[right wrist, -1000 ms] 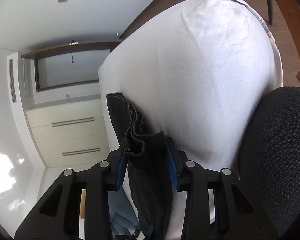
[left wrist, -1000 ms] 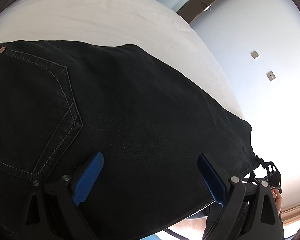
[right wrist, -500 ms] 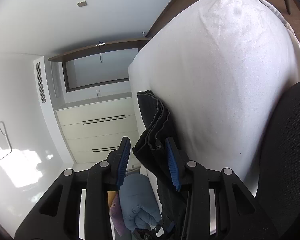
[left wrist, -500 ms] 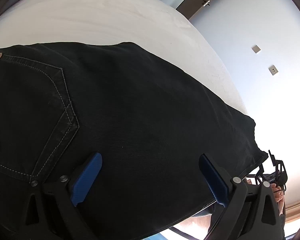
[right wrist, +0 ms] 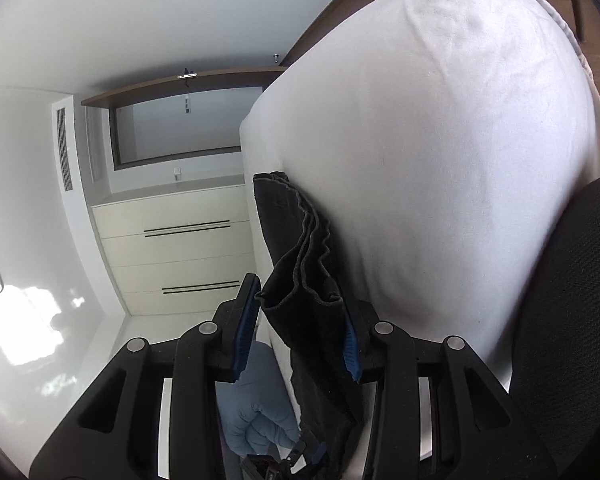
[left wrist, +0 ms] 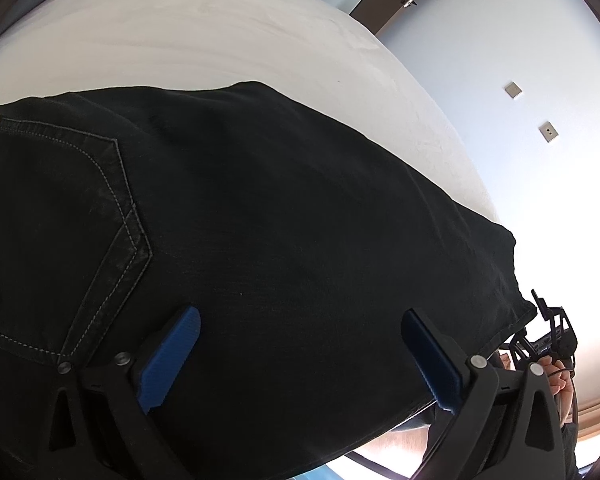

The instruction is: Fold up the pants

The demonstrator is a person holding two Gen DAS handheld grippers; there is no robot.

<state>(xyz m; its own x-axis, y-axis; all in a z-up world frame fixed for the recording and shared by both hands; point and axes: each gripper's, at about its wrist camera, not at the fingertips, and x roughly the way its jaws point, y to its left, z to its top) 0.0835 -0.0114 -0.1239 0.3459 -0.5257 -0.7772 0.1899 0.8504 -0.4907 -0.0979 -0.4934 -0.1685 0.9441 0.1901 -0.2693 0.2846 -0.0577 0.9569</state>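
Now the black pants (left wrist: 260, 240) lie spread flat across the white bed (left wrist: 220, 40), back pocket up, and since a moment ago my right gripper (right wrist: 298, 320) has carried their bunched hem (right wrist: 300, 280) sideways along the bed edge, so a fold is starting. Right fingers (right wrist: 246, 320) sit narrow, holding that hem; my left gripper (left wrist: 300, 360) hovers wide, empty, over the seat. No containers in view.

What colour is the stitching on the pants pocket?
Light grey on the black pants, clearest on the pocket in the left wrist view.
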